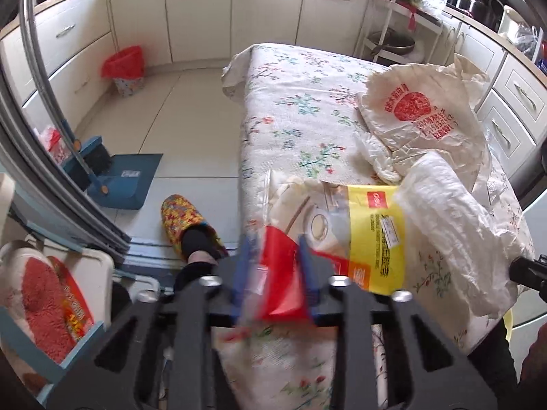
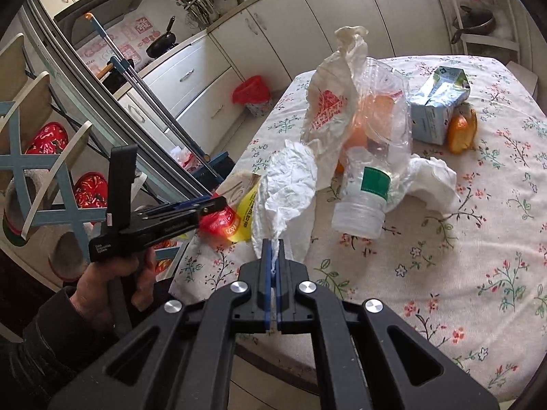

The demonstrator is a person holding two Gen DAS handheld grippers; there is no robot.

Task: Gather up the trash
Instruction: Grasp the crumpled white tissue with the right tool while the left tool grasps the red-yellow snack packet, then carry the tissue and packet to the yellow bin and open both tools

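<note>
The bench [image 2: 444,246] carries a floral cloth and sits in a kitchen with cream cabinets [image 1: 201,10] along the walls. A bin lined with a red bag [image 1: 124,70] stands on the floor against the cabinets, well apart from the bench. A blue dustpan [image 1: 126,181] lies on the floor between the bin and the bench.

On the bench, the largest item is a cream printed bag [image 1: 420,116] with red print, crumpled near the middle. Beside it lies a clear plastic bottle [image 2: 367,188] with a green label, tipped on its side, with a clear plastic sheet over its upper part. A light blue carton [image 2: 437,109] lies behind it, touching an orange wrapper [image 2: 461,130].

At the near edge lies a yellow and red packet [image 1: 372,235]. My left gripper [image 1: 273,266] is closed on the red corner of this packet; both blue pads press on it. Just beside the packet lies a white crumpled tissue [image 2: 287,184]. My right gripper [image 2: 273,256] is fully closed on the lower tip of this tissue, and the rest of the tissue stands up above the pads.

My left hand [image 2: 112,280] grips the handle of the left gripper, with a dark sleeve at the wrist.
</note>
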